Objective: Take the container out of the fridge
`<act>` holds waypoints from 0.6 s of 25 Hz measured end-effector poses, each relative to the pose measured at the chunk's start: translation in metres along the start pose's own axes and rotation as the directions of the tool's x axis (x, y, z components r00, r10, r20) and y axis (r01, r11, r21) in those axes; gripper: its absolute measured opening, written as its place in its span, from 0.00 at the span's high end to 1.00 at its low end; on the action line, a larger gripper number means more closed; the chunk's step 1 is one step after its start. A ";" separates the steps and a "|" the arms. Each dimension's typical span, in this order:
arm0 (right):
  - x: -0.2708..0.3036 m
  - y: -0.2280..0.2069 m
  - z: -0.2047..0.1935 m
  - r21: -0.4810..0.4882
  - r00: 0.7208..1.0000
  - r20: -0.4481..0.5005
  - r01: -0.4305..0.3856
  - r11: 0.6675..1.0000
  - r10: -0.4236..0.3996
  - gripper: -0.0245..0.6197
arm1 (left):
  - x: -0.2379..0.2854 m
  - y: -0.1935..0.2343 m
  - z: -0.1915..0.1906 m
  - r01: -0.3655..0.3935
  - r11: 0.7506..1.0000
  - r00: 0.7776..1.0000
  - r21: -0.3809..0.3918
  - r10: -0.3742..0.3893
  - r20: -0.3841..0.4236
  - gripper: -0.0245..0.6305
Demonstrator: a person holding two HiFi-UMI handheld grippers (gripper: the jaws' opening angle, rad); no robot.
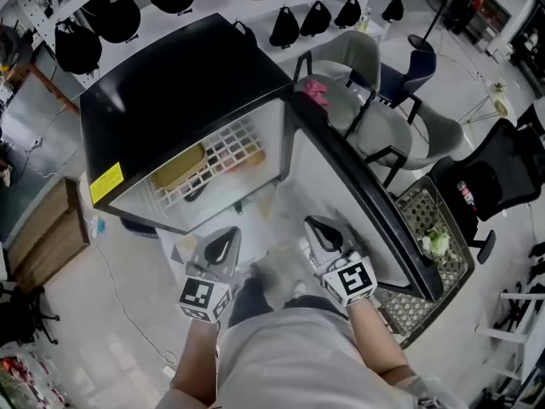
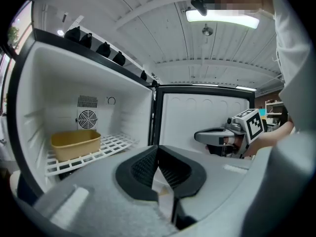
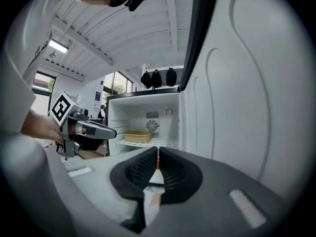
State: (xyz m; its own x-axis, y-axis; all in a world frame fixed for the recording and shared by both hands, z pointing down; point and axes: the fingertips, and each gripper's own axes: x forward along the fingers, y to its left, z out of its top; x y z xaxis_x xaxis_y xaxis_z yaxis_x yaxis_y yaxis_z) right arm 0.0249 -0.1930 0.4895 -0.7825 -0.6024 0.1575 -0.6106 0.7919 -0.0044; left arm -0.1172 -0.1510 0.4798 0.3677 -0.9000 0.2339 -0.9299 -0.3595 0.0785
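I hold both grippers level and side by side before the open fridge point(image 1: 170, 83), forearms reaching forward. The left gripper point(image 1: 225, 242) has its jaws pressed together, empty. The right gripper point(image 1: 323, 233) is the same. The yellow container point(image 2: 75, 143) sits on the wire shelf point(image 2: 114, 143) inside, well apart from both.

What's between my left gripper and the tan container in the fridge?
Only air and bare white wire shelf lie between the left gripper and the tan rectangular container, per left gripper view.

One fridge point(image 1: 179, 83); one yellow container point(image 2: 75, 143); one wire shelf point(image 2: 116, 142); two claws: left claw point(image 1: 226, 239) at seven o'clock, right claw point(image 1: 322, 228) at five.
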 end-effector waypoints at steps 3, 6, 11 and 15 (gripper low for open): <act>0.010 -0.009 0.003 0.013 0.999 0.001 0.048 0.999 -0.048 0.94 | 0.013 0.017 0.004 0.024 0.999 1.000 0.023 -0.024 -0.019 0.95; 0.019 -0.015 0.003 0.018 0.996 -0.006 0.088 0.996 -0.088 0.94 | 0.025 0.036 0.005 0.031 0.999 0.999 0.045 -0.029 -0.041 0.95; 0.029 -0.020 0.008 0.023 0.990 -0.003 0.144 0.989 -0.144 0.94 | 0.045 0.063 0.005 0.034 0.993 0.995 0.117 -0.022 -0.102 0.95; 0.036 -0.022 0.011 0.014 0.984 -0.004 0.180 0.984 -0.180 0.94 | 0.058 0.088 0.006 0.022 0.979 0.988 0.202 0.009 -0.152 0.95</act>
State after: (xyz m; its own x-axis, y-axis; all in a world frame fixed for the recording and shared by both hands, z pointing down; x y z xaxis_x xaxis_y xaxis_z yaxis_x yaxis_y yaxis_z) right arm 0.0084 -0.2332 0.4841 -0.6591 -0.7349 0.1594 -0.7433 0.6688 0.0101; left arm -0.1775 -0.2366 0.4942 0.3528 -0.8555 0.3791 -0.8996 -0.4215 -0.1139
